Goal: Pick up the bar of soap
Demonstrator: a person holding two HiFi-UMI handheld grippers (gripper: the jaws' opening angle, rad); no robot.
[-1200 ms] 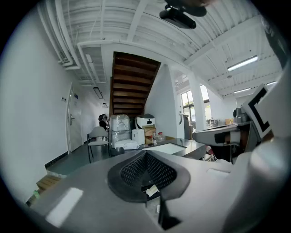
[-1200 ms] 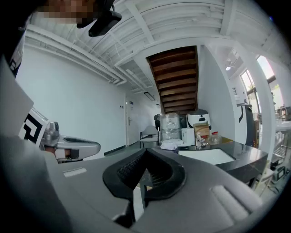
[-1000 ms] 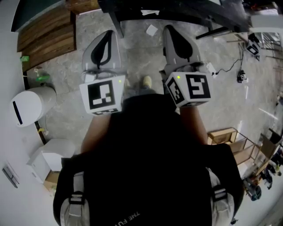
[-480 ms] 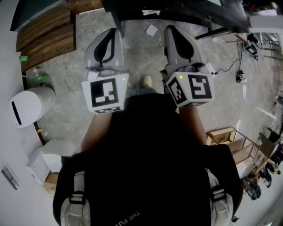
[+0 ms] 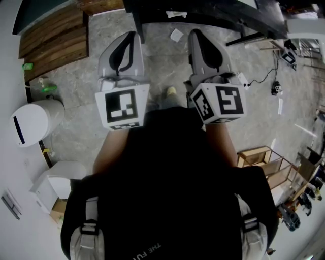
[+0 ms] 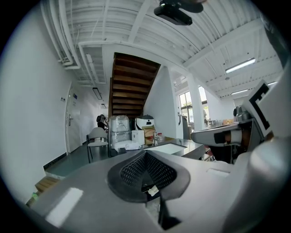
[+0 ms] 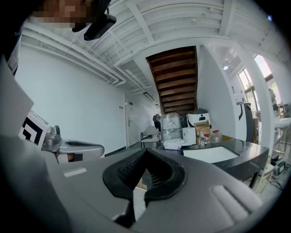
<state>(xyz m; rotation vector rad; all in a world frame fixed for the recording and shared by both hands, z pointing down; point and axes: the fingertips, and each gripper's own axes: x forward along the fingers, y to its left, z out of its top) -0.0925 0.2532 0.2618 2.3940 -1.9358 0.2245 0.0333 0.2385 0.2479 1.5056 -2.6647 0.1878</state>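
Observation:
No bar of soap shows in any view. In the head view both grippers are held side by side at chest height, pointing level toward a dark counter (image 5: 213,12). My left gripper (image 5: 131,35) has its jaws together with nothing between them; in its own view the tips (image 6: 145,154) meet in front of the counter (image 6: 182,148). My right gripper (image 5: 195,33) is likewise shut and empty, its tips (image 7: 146,152) closed. A white rectangular inset (image 7: 211,154) lies in the counter top, with boxes, wrapped bundles and small bottles (image 7: 207,136) behind it.
A white bin (image 5: 33,122) stands on the grey stone floor at the left, wooden planks (image 5: 51,35) lie at the upper left. A wooden crate (image 5: 256,155) and cables (image 5: 269,76) are at the right. A chair (image 6: 97,136) and a staircase (image 6: 132,86) lie beyond the counter.
Both grippers have drifted slightly toward the dark counter, the left one a little to the right. Their jaws have stayed together.

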